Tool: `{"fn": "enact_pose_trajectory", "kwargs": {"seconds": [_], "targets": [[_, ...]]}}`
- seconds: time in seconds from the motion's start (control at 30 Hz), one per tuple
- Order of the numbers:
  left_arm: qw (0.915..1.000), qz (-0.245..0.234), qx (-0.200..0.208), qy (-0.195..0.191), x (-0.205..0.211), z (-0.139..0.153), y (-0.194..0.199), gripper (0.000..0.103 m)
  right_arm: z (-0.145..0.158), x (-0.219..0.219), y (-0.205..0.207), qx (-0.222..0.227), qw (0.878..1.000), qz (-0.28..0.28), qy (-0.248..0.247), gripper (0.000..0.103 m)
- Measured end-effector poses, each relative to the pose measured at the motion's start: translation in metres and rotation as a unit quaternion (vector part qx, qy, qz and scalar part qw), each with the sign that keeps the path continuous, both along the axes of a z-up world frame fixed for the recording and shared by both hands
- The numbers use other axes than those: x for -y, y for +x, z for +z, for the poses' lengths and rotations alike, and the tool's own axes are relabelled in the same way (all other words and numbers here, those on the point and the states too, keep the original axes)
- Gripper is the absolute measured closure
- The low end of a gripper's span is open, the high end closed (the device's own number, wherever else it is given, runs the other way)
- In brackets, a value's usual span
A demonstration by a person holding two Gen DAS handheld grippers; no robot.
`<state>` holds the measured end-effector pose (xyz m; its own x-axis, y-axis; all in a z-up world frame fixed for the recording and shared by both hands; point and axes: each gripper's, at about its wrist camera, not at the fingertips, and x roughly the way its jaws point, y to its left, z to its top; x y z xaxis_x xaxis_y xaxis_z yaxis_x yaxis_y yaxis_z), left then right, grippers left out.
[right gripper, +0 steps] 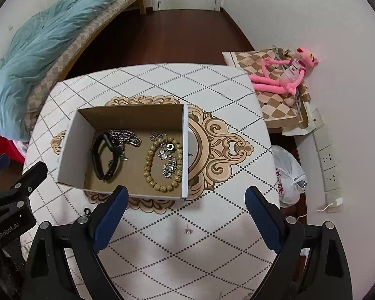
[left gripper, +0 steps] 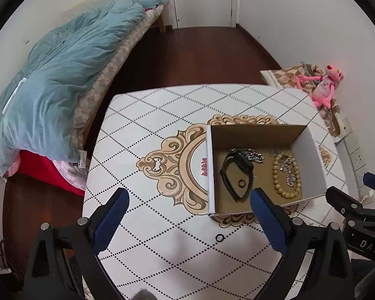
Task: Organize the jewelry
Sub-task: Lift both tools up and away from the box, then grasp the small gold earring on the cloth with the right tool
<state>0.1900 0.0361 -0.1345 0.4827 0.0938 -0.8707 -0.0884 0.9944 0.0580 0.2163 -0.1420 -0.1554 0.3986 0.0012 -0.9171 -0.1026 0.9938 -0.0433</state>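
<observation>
An open cardboard box (left gripper: 310, 147) (right gripper: 73, 140) stands on the patterned table. Inside lie a black watch band (left gripper: 236, 172) (right gripper: 101, 153), a silver chain (left gripper: 252, 155) (right gripper: 127, 136), a wooden bead bracelet (left gripper: 286, 172) (right gripper: 162, 165), a silver pendant piece (right gripper: 168, 158) and a small ring (left gripper: 241, 182). A small black ring (left gripper: 219, 237) (right gripper: 86, 210) lies on the table in front of the box. A small earring (right gripper: 187, 231) lies on the table between my right fingers. My left gripper (left gripper: 188, 218) and right gripper (right gripper: 185, 215) are both open and empty, in front of the box.
The table (left gripper: 142, 135) has a white diamond-pattern cover. A bed with a blue quilt (left gripper: 52, 75) is at the left. A pink plush toy (right gripper: 285, 72) lies on a checkered cushion at the right. A plastic bag (right gripper: 288, 172) and a wall power strip (right gripper: 330, 165) are beside the table.
</observation>
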Motion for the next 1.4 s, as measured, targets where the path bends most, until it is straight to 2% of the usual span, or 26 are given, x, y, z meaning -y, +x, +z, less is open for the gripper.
{"fn": "enact_pose_trajectory", "kwargs": {"seconds": [0.33,0.47,0.6,0.73,0.83,0.9,0.97,1.07,1.2,1.33,1.4], "targets": [[0.9985,0.0,0.046,-0.031,0.001,0.046,-0.031,0.004,0.057,-0.002,-0.039,0.066,0.998,-0.001,0.012,0.007],[0.9978,0.008,0.053,-0.04,-0.003,0.052,-0.04,0.004,0.061,0.001,-0.049,0.069,0.997,-0.002,0.024,0.007],[0.9984,0.018,0.04,-0.035,-0.005,0.037,-0.049,0.004,0.038,0.005,-0.056,0.047,0.999,-0.008,0.022,0.007],[0.9991,0.028,-0.004,-0.031,-0.007,-0.005,-0.051,0.004,-0.009,0.012,-0.059,0.012,0.999,-0.018,0.024,0.007],[0.9988,0.034,-0.028,-0.021,-0.009,-0.033,-0.053,0.004,-0.043,0.02,-0.058,-0.008,0.999,-0.03,0.044,0.009],[0.9982,0.039,-0.042,-0.018,-0.011,-0.051,-0.054,0.004,-0.061,0.023,-0.058,-0.013,0.997,-0.039,0.058,0.02],[0.9975,0.041,-0.056,-0.015,-0.012,-0.066,-0.054,0.004,-0.079,0.025,-0.057,-0.013,0.997,-0.047,0.065,0.04],[0.9962,0.045,-0.073,-0.014,-0.014,-0.083,-0.056,0.004,-0.101,0.028,-0.056,-0.012,0.995,-0.059,0.077,0.056],[0.9955,0.046,-0.082,-0.014,-0.017,-0.094,-0.057,0.004,-0.107,0.027,-0.059,0.026,0.995,-0.058,0.072,0.068],[0.9955,0.046,-0.081,-0.017,-0.018,-0.099,-0.055,0.004,-0.109,0.028,-0.06,0.044,0.996,-0.055,0.051,0.094],[0.9959,0.041,-0.078,-0.021,-0.016,-0.1,-0.054,0.004,-0.108,0.028,-0.062,0.047,0.996,-0.05,0.049,0.094]]}}
